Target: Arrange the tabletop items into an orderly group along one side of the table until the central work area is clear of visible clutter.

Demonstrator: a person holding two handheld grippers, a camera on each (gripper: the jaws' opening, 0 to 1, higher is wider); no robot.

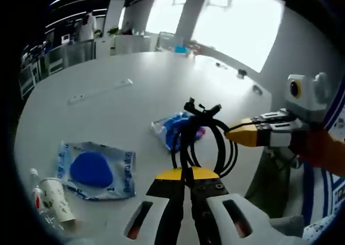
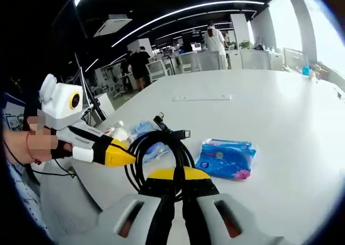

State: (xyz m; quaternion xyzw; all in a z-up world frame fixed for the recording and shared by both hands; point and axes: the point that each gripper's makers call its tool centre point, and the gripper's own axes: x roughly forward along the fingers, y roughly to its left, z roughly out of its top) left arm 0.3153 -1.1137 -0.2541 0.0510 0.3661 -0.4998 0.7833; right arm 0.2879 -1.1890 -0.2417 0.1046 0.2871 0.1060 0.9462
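Observation:
A coiled black cable [image 1: 202,140] hangs above the white table [image 1: 140,78]. My left gripper [image 1: 186,174] is shut on the coil's near edge. My right gripper [image 1: 236,133] comes in from the right, its yellow tip against the coil's side. In the right gripper view, my right gripper [image 2: 175,174] is shut on the same cable [image 2: 159,148], and my left gripper [image 2: 126,158] touches the coil from the left. Under the cable lies a blue wipes packet [image 1: 175,127] [image 2: 226,158]. A clear pouch with a blue mask [image 1: 97,169] [image 2: 141,131] lies nearby.
A paper cup [image 1: 56,199] and a small bottle [image 1: 36,194] stand near the table's edge by the mask pouch. A long white strip [image 1: 99,91] [image 2: 202,98] lies farther out on the table. People and desks are in the background.

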